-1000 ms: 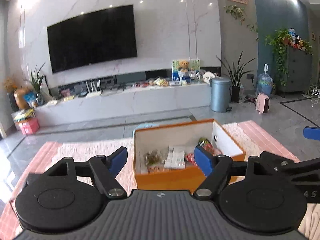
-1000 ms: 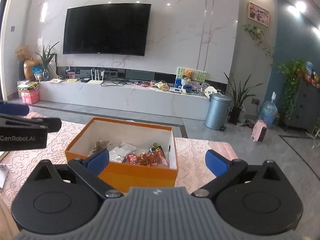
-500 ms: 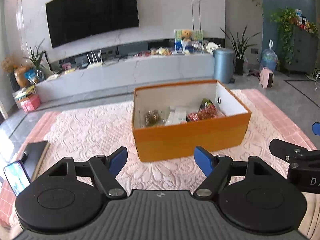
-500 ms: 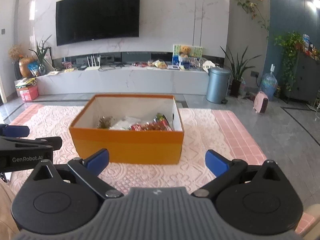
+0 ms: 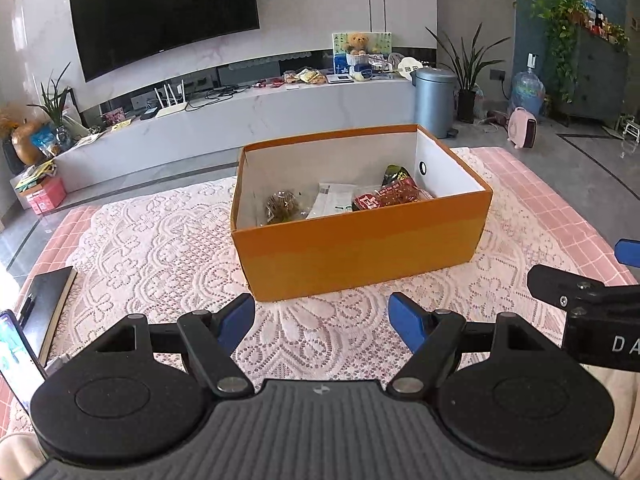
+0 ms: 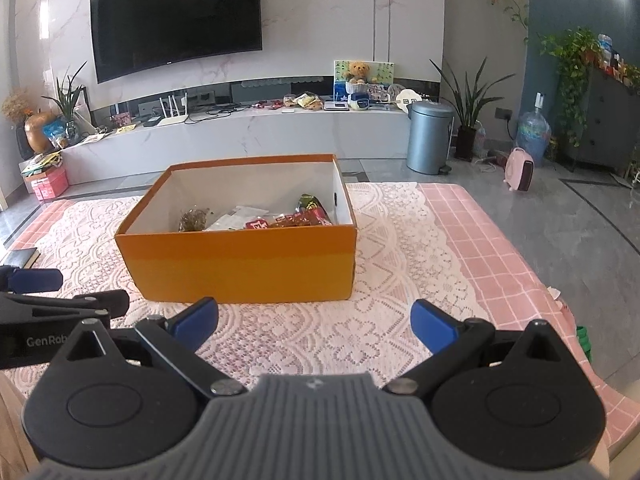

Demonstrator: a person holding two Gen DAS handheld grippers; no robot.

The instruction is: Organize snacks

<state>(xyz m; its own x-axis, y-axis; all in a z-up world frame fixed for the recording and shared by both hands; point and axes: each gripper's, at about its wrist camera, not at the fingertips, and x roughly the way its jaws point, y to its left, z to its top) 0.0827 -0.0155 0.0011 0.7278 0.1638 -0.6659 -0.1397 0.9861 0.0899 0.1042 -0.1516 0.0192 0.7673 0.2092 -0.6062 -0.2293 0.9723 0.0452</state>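
Note:
An orange box [image 5: 360, 248] stands on a lace-covered pink table; it also shows in the right wrist view [image 6: 240, 264]. Inside lie several snack packets: a brownish clear bag [image 5: 282, 206], a white packet [image 5: 332, 199], a red packet [image 5: 386, 197] and a dark green one [image 5: 394, 172]. My left gripper [image 5: 322, 320] is open and empty, held above the cloth just in front of the box. My right gripper [image 6: 314, 322] is open and empty, also in front of the box, to the right of the left one.
A dark notebook [image 5: 46, 304] and a phone [image 5: 14, 354] lie at the table's left edge. The lace cloth [image 6: 400, 264] covers the table around the box. The table's right edge drops to the floor. A TV wall and a low cabinet stand far behind.
Both grippers have pulled back from the box and tilted down. The box now sits farther ahead with bare cloth in front of it. Both stay open and empty.

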